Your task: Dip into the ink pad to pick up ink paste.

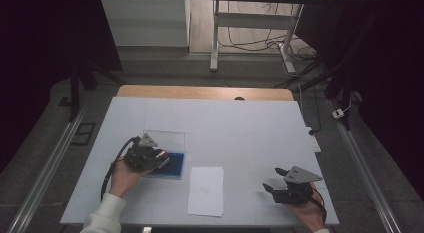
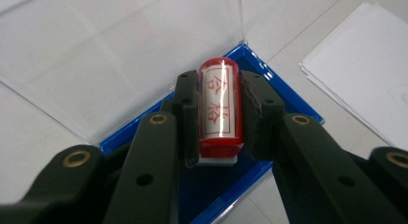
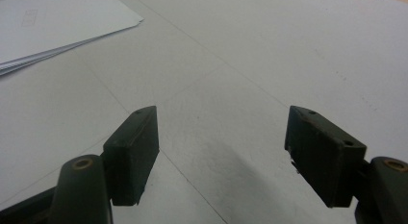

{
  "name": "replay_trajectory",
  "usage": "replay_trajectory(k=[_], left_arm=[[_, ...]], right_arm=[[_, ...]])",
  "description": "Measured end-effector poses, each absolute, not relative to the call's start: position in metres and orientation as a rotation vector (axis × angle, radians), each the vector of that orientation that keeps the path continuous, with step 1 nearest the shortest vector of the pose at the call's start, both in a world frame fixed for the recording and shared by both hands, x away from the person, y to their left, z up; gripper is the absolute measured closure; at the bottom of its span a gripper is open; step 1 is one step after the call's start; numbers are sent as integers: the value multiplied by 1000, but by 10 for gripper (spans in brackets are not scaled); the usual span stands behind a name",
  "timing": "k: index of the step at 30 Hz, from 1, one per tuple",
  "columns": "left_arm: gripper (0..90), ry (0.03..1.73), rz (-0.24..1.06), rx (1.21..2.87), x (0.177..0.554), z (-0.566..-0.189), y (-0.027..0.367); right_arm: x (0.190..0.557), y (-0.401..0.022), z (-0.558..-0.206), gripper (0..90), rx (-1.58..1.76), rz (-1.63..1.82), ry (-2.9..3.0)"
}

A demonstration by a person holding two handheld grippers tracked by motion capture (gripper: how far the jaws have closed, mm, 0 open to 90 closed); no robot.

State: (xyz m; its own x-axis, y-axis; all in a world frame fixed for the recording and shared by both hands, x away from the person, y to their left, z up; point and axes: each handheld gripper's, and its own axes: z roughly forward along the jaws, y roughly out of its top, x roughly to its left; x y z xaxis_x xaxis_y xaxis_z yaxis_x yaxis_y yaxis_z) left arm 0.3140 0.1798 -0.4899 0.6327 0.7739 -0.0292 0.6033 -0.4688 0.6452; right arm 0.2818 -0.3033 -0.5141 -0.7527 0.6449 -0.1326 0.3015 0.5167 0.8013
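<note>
Black left claw (image 2: 219, 119) clamps glossy red cylindrical stamp (image 2: 219, 108) over blue tray (image 2: 288, 106).

Left gripper (image 2: 219, 118) clamped tight, wrist angled down; right gripper (image 3: 221, 156) (its 2 jaws spread wide) low and level.

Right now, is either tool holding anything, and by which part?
The left tool is shut on the red stamp, pads pressing the two long sides of its barrel, above the blue ink pad case. The right tool is open and holds nothing.
</note>
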Motion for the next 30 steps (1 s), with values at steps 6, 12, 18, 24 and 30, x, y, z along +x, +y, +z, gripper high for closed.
replay_trajectory(k=[6,12,18,24,30], left_arm=[[698,1080,352,2229,314,-493,181],[699,1081,345,2230,315,-493,182],[700,1084,350,2240,314,-493,180],[701,1088,349,2247,314,-493,180],[703,1101,352,2268,315,-491,177]], right_arm=[[282,-303,-514,277,779,1123,2343],[282,-302,-515,279,776,1124,2353],[282,-302,-515,280,772,1125,2354],[283,-300,-515,280,765,1112,2366],[283,-301,-515,280,767,1113,2363]])
